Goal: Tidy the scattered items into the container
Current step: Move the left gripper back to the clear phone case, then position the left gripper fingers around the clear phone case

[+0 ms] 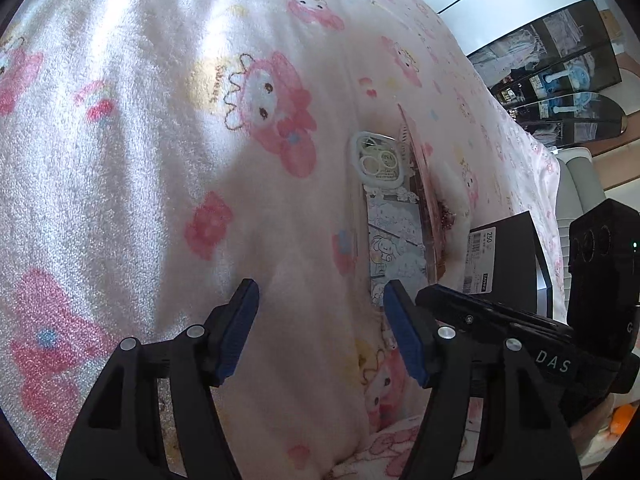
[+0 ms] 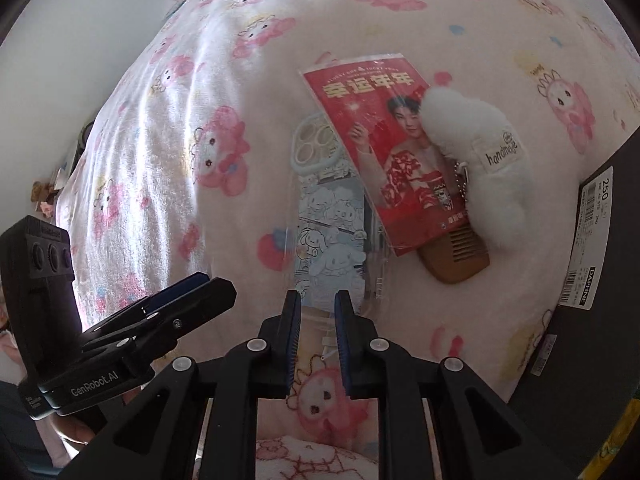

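Observation:
Several items lie on a pink cartoon-print blanket. A clear phone case with blue cartoon art (image 2: pixel 332 216) lies ahead of my right gripper (image 2: pixel 317 312), whose jaws stand a narrow gap apart with nothing between them. A red card with a man's picture (image 2: pixel 384 152) overlaps the case. A white plush keychain (image 2: pixel 484 160) and a brown comb (image 2: pixel 456 256) lie to its right. The black box (image 2: pixel 600 260) is at the far right. My left gripper (image 1: pixel 320 300) is open and empty, just left of the phone case (image 1: pixel 394 236).
The black box also shows in the left wrist view (image 1: pixel 508 256) with a white barcode label (image 2: pixel 588 236). The left gripper's body (image 2: pixel 160 312) sits left of the right gripper. A white wall (image 2: pixel 100 20) borders the bed at left. Shelves (image 1: pixel 560 76) stand beyond the bed.

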Tool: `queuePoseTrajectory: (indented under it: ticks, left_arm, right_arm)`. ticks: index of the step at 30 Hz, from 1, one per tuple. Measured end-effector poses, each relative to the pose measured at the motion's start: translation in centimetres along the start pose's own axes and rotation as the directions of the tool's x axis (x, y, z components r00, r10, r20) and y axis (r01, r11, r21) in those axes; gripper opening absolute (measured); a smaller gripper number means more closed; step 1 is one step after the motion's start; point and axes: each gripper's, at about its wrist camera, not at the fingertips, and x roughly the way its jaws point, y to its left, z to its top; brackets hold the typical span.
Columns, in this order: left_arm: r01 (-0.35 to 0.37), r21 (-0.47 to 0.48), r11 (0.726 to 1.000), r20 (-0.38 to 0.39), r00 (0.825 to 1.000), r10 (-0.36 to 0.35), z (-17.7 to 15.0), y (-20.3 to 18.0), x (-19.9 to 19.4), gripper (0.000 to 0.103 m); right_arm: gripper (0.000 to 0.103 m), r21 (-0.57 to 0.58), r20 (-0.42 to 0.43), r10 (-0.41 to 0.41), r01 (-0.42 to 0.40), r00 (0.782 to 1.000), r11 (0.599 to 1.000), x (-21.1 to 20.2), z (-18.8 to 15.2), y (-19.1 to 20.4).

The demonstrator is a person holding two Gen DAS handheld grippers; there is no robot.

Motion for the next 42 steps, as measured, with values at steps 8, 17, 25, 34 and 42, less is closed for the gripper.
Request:
queuePoseTrajectory:
  ticks: [8, 17, 25, 34, 42]
  left_arm:
    - [0.013, -0.027, 1.000, -0.011, 1.000, -0.013, 1.1, 0.3, 1.2, 0.068]
    - [-0.047, 0.086, 0.995, -0.036, 0.998, 0.051, 1.2, -2.5, 2.0, 0.067]
    - [-0.021, 0.127, 0.992, -0.054, 0.998, 0.028, 0.8, -3.6, 2.1, 0.066]
    - [0.130, 0.047, 0.990, -0.114, 0.986, -0.124, 2.4, -2.5, 4.4, 0.050]
    - [0.184, 0.023, 0.983, -0.155, 0.972, -0.179, 2.5, -2.8, 5.7, 0.026]
  right_arm:
    - [0.020, 0.027, -0.005, -0.009, 0.009, 1.000, 1.000, 0.5, 0.6, -2.1]
    - [0.021, 0.033, 0.061, -0.054, 0.052, 0.997, 0.998, -0.8, -0.1, -2.7]
    - [0.021, 0.014, 0.126, -0.049, 0.048, 0.991, 0.999, -2.5, -0.3, -2.5]
    - [0.021, -0.021, 0.036, -0.070, 0.071, 0.997, 0.997, -1.1, -1.2, -2.4]
    - [0.023, -0.008, 0.021, -0.085, 0.086, 0.996, 0.996, -0.4, -0.5, -2.8]
